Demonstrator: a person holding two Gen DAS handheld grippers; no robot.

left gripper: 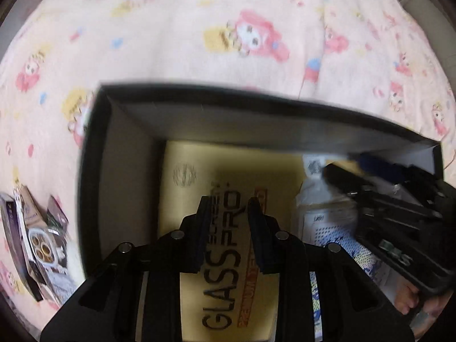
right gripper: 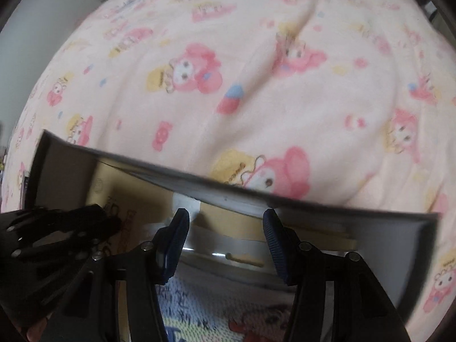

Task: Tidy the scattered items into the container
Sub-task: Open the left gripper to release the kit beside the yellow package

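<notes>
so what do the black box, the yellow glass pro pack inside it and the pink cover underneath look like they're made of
Black box: looks like rigid cardboard, matte; thin straight walls, sharp folded corner.
Yellow Glass Pro pack: apparently printed card or paperboard, flat, dull finish with crisp lettering.
Pink cover: soft fabric, possibly fleece or cotton; it creases and carries a cartoon print. The blur leaves the weave uncertain.

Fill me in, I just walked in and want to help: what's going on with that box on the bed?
Someone holding a gripper in each hand is tidying loose items into a black box on a pink cartoon blanket. Both grippers are over the box, open and holding nothing. The left gripper is above a yellow GLASS PRO package lying on the box floor; the right gripper is above a plastic-wrapped packet beside it. A few small packages are outside the box, on the blanket.
</notes>
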